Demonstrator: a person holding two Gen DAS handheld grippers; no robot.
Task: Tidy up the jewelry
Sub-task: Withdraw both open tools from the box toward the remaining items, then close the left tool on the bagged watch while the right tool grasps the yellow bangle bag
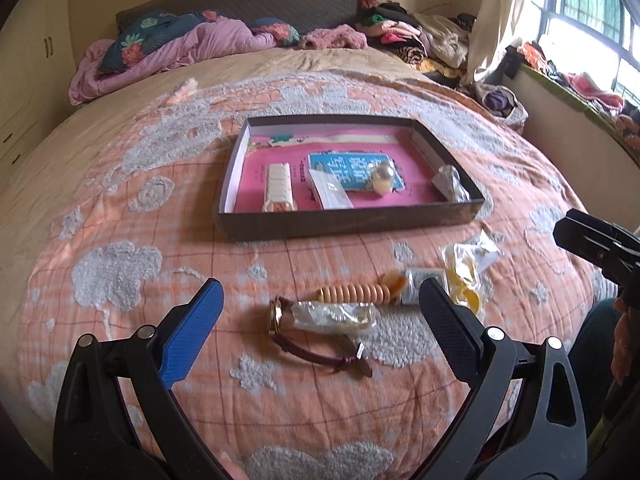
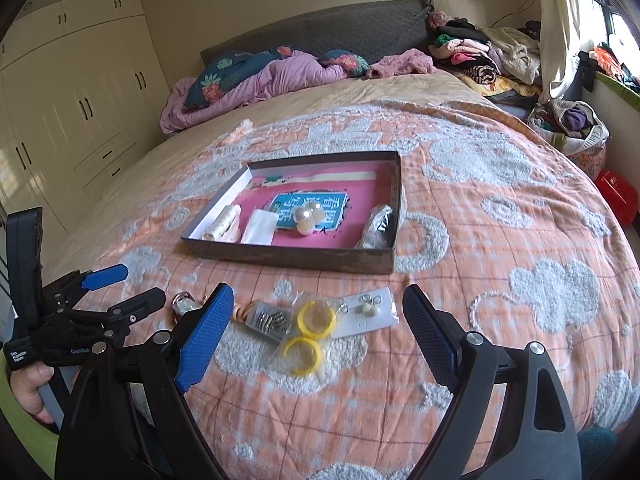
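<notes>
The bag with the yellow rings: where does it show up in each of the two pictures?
Left wrist view: the bag with the yellow rings lies right of centre on the bedspread, just past the right fingertip of the left hand-held gripper.
Right wrist view: the same bag sits low in the middle, between the open fingers.
Shared landmark: the shallow box, farther up the bed.

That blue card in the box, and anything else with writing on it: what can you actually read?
"看图说话写话" appears to be the big white print on the blue card in the box; it is blurred, so I am unsure.
"GenRob", cut off by a finger, on the left gripper.
"Data Acquisition System", tiny, on the white label on the left gripper.
Small black print on the pink sheet beside the card: too blurred to read.
</notes>
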